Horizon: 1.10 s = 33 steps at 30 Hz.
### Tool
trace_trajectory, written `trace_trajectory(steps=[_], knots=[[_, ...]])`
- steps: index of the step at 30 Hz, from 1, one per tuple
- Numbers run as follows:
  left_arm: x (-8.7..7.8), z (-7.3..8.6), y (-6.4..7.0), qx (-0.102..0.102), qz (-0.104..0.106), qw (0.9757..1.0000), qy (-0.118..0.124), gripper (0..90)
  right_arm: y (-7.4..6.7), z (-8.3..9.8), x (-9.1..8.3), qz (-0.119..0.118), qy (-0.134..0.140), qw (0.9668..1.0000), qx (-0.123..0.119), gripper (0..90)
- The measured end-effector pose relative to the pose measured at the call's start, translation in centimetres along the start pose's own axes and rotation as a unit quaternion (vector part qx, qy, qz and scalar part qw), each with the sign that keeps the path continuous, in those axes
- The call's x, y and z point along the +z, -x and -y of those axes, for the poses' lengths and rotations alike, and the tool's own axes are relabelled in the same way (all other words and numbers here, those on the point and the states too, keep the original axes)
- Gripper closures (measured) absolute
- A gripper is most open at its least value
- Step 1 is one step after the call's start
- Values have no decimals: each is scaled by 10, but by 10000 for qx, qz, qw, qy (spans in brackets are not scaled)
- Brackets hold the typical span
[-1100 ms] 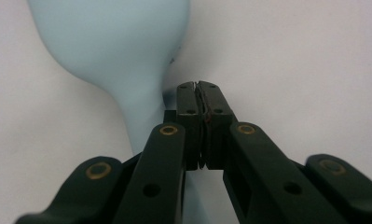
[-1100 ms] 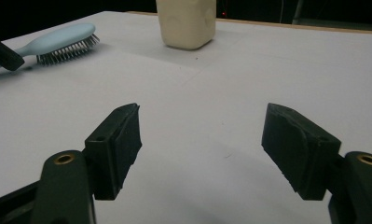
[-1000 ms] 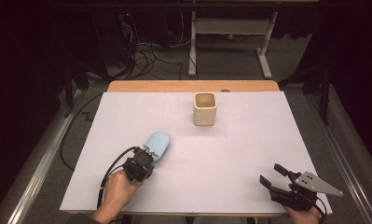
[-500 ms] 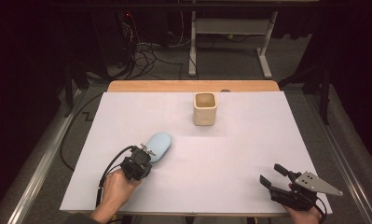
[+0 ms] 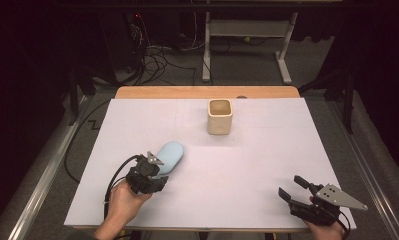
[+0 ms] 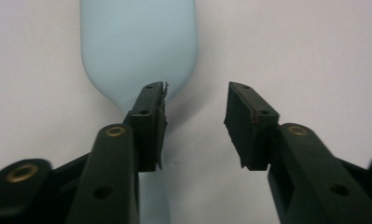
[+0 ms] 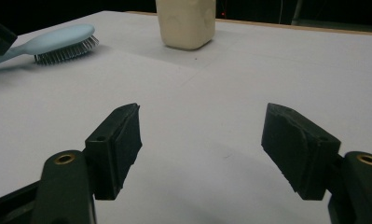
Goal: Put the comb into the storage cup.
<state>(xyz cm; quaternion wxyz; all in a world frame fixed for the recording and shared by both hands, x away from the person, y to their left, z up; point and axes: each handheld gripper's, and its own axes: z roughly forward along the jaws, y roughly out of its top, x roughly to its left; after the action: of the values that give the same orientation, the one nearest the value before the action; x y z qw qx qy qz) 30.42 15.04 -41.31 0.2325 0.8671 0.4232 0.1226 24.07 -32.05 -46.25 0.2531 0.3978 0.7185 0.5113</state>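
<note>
Left gripper [image 5: 154,167] jaws just been opening, now released, nothing pinched; pale blue hairbrush [image 5: 168,156] lies bristles-down on white sheet [image 5: 267,155], toward near-left corner, handle slipping under left jaw. Step looks like let-go after setting brush down. Next move likely: back off clear of handle without nudging it. Brush smooth matte plastic, oval head. Right gripper [image 5: 293,188] parted, empty, idle near right corner. Cream square cup [image 5: 220,116], rounded edges, near far edge.
</note>
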Motion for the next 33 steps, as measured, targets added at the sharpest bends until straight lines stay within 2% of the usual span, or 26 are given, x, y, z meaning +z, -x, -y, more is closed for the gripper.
trace_trajectory(steps=[4, 7, 15, 21, 33], knots=[[-3, -1, -4, -113, -50, 9999, 97, 448, 0, 0, 0, 0, -3, 10000, 0, 287], [-3, -2, -5, -178, -151, 9997, 36, 384, 0, 0, 0, 0, -2, 10000, -3, 287], [4, -2, -16, -305, -280, 9990, -160, 364, 0, 0, 0, -2, -5, 10000, 2, 287], [11, 1, -26, -431, -265, 9981, -361, 360, 0, 0, 0, -9, -14, 10000, -5, 287], [28, 0, -32, -454, -191, 9961, -735, 393, 0, 0, 0, -8, -16, 10000, -2, 287]])
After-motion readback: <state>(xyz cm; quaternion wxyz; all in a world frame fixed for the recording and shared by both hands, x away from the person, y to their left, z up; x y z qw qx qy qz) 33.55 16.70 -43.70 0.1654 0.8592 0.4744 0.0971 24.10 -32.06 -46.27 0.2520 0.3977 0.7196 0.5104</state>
